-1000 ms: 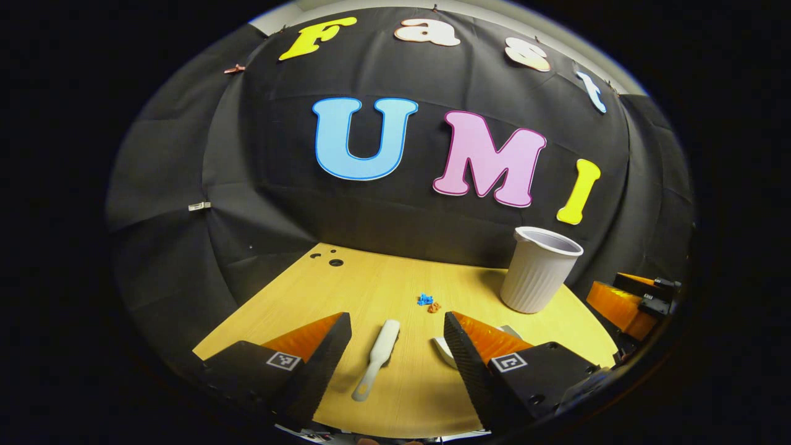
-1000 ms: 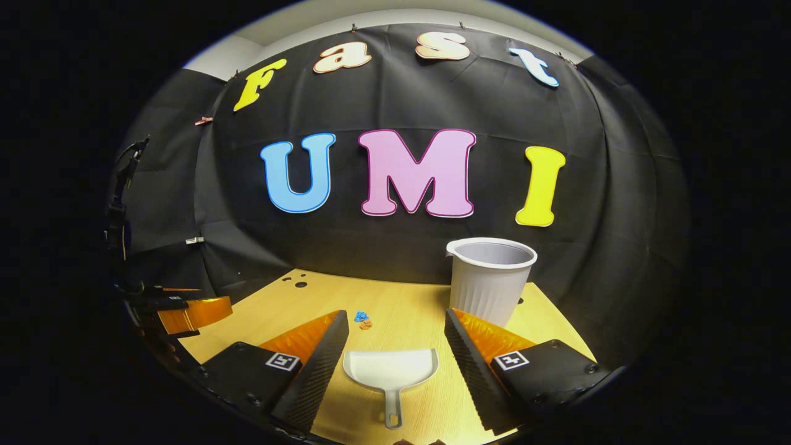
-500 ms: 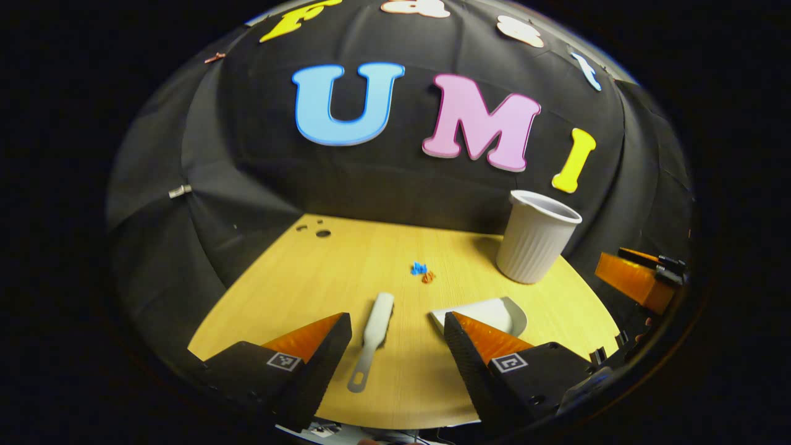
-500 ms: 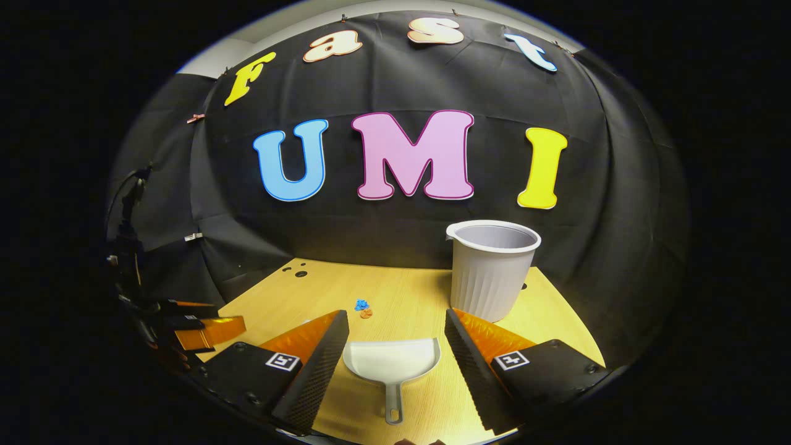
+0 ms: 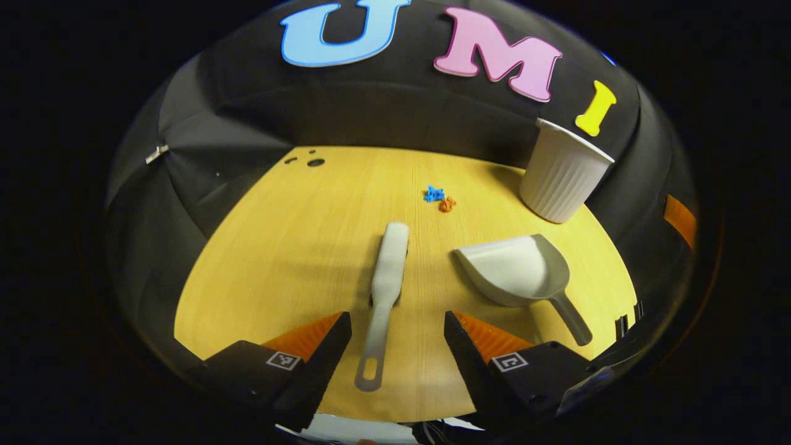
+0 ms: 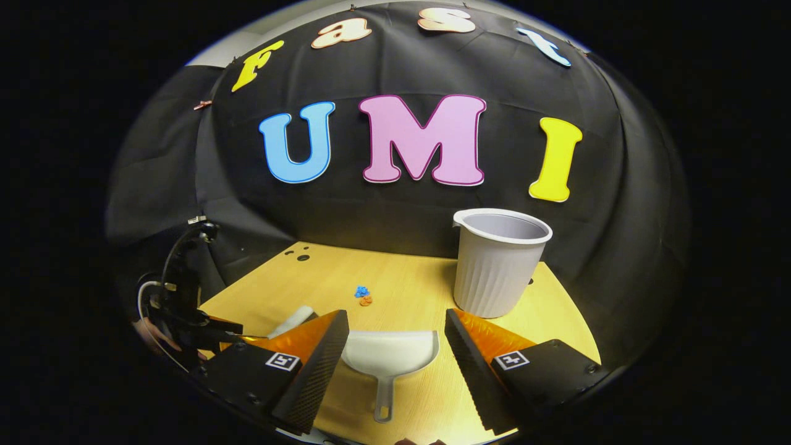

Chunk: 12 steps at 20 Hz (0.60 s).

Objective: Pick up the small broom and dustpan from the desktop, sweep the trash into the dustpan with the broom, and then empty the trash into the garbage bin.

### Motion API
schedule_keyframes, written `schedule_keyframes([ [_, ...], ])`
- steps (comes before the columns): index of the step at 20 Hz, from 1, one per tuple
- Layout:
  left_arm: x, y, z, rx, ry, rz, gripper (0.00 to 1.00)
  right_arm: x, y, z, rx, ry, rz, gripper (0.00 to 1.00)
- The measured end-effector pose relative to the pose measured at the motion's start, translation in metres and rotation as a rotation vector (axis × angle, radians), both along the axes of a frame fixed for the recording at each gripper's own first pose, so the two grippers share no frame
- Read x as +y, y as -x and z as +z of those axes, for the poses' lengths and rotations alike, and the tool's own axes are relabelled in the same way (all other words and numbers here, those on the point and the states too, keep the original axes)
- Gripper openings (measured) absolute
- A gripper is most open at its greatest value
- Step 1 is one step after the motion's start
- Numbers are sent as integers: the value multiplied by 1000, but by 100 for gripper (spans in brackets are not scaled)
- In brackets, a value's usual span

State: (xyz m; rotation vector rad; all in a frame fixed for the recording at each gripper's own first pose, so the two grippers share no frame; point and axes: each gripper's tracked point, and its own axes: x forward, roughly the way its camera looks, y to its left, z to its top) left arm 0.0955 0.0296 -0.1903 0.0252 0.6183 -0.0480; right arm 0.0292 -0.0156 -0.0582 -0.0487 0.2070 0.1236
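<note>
We had both grippers poised over their tools, nothing yet held. In the left gripper view the left gripper (image 5: 397, 334) had its jaws spread wide, and the broom (image 5: 386, 290) lay flat on the desk (image 5: 278, 247) between them, its long axis running from 6 to 12 o'clock and tilted very slightly toward 1. The loop end of its handle sat nearest us in the gap between the fingers, and the brush head pointed away toward the trash (image 5: 440, 199), two small bits, one blue and one orange, at about 1 o'clock beyond the head. We judged the grasp would turn on that alignment: the handle was already centred in the gap, so a descent and a squeeze across its narrow width should do. In the right gripper view the right gripper (image 6: 395, 337) was likewise spread, with the dustpan (image 6: 389, 353) straight ahead, its handle pointing back at 6 o'clock between the fingers and its mouth opening toward 12. Each tool thus lay nearer its own hand. The bin (image 6: 499, 262), a pale ribbed cup standing upright, stood at 1 o'clock from the right gripper, well beyond the dustpan and near the desk's far edge. The desk was smooth light wood, so we judged the thin handles might slide if a finger nudged them off centre. Black cloth walled the booth behind and to both sides.
</note>
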Motion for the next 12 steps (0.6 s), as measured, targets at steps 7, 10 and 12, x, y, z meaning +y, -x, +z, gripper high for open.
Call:
schedule_keyframes([
  [7, 24, -27, -55, 232, 7, 64, 96, -13, -12, -23, 69, -8, -8, 98],
  [10, 23, -37, -65, 281, -4, 68, 96, -15, -14, -33, 99, -12, -2, 98],
  [12, 23, -42, -70, 296, -30, 71, 92, -13, -13, -38, 114, -14, 9, 98],
])
